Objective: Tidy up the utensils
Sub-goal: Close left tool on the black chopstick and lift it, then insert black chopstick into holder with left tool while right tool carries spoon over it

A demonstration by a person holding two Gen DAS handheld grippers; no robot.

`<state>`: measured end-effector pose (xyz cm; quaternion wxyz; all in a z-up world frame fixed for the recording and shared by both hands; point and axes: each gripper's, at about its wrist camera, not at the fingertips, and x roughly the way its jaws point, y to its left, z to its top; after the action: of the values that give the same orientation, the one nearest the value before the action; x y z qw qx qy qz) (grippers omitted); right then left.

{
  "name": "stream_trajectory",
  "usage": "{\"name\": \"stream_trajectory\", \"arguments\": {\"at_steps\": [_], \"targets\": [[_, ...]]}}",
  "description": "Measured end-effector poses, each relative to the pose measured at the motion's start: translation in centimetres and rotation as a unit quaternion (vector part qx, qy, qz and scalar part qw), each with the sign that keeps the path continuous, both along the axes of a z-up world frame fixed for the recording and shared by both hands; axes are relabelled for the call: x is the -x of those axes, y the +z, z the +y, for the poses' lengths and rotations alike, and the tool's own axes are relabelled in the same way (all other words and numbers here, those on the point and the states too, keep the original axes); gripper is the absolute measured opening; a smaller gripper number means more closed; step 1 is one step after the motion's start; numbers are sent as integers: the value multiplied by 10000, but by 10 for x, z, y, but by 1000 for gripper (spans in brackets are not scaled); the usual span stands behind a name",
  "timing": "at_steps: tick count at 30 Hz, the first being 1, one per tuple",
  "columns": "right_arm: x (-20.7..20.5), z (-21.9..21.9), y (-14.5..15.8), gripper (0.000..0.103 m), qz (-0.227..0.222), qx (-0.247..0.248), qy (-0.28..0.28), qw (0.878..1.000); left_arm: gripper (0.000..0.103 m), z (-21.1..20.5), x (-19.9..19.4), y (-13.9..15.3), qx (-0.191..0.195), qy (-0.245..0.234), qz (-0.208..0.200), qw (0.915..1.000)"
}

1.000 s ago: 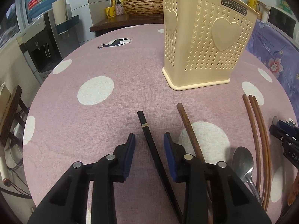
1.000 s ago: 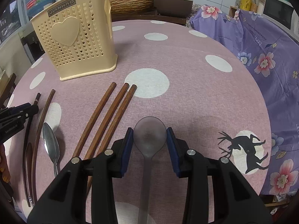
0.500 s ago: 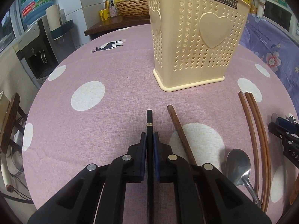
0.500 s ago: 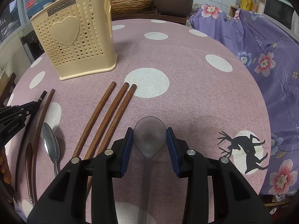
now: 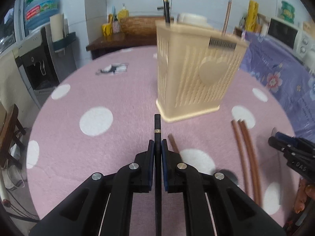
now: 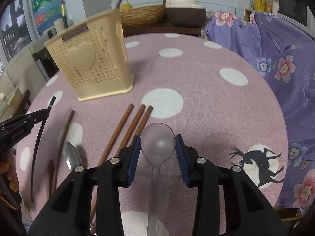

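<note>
Above a pink dotted tablecloth (image 6: 196, 82): left gripper (image 5: 157, 147) clamped tight on black chopstick (image 5: 157, 125); right gripper (image 6: 157, 145) part-open, pads pinching grey spoon (image 6: 157, 139); best lifted clear, tipped upright, then lowered into cream basket (image 5: 198, 78) beyond.

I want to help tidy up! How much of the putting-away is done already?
A little is done: two sticks already stand in the cream basket. In hand now: the left tool is shut on a black chopstick, and the right tool holds a grey spoon. Left on the table: three brown chopsticks, another brown chopstick and a metal spoon.
</note>
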<state>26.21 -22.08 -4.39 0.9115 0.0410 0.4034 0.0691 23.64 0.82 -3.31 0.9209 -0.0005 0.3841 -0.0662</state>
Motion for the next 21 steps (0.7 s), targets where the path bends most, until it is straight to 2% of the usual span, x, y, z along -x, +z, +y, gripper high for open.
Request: {"name": "stream_trajectory", "arguments": {"at_steps": [5, 9, 21], "targets": [[17, -8, 40, 37, -402, -184, 82, 9990, 8, 20, 25, 59, 402, -17, -699, 9967], [28, -15, 64, 37, -620, -330, 152, 9974, 8, 25, 42, 92, 395, 0, -1175, 9923], [32, -15, 77, 37, -755, -384, 199, 9962, 8, 23, 43, 98, 383, 5, -1316, 9906]]}}
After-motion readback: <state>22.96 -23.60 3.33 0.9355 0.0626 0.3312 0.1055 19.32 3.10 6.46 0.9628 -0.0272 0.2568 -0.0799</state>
